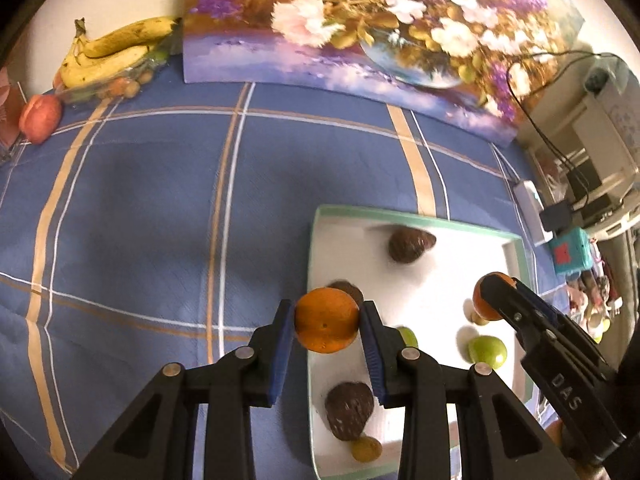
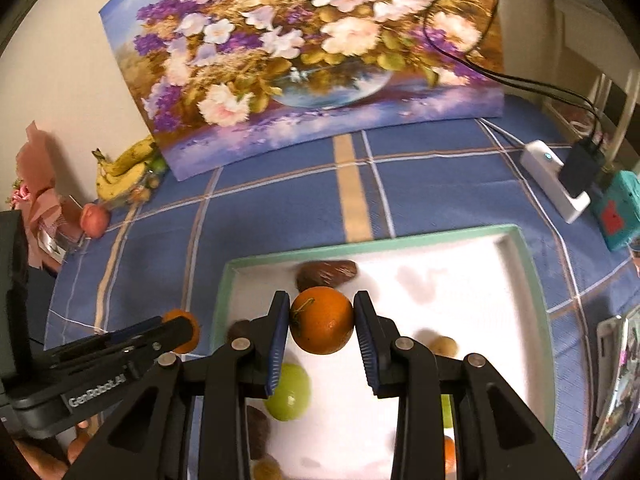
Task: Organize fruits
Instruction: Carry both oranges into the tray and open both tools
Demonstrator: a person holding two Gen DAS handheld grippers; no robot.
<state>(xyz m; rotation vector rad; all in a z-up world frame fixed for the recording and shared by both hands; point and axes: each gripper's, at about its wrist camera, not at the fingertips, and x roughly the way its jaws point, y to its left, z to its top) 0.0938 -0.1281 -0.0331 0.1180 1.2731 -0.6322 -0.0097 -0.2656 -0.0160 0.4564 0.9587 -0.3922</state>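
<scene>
My left gripper (image 1: 326, 322) is shut on an orange (image 1: 326, 320) held over the left rim of the white tray (image 1: 412, 220). My right gripper (image 2: 322, 320) is shut on a second orange (image 2: 322, 320) above the same tray (image 2: 380, 240). In the left wrist view the right gripper (image 1: 494, 294) shows at the right with its orange (image 1: 482, 298). In the right wrist view the left gripper (image 2: 182, 330) shows at the left with its orange (image 2: 191, 330). Brown fruits (image 1: 410, 244), green fruits (image 1: 487, 352) and small yellowish ones (image 1: 366, 449) lie in the tray.
A bunch of bananas (image 1: 108, 56) sits on a clear dish at the back left, with a peach (image 1: 40, 118) beside it. A flower painting (image 2: 312, 48) leans on the wall. A white power strip (image 2: 556, 176) with cables and a teal box (image 2: 616, 212) lie at the right.
</scene>
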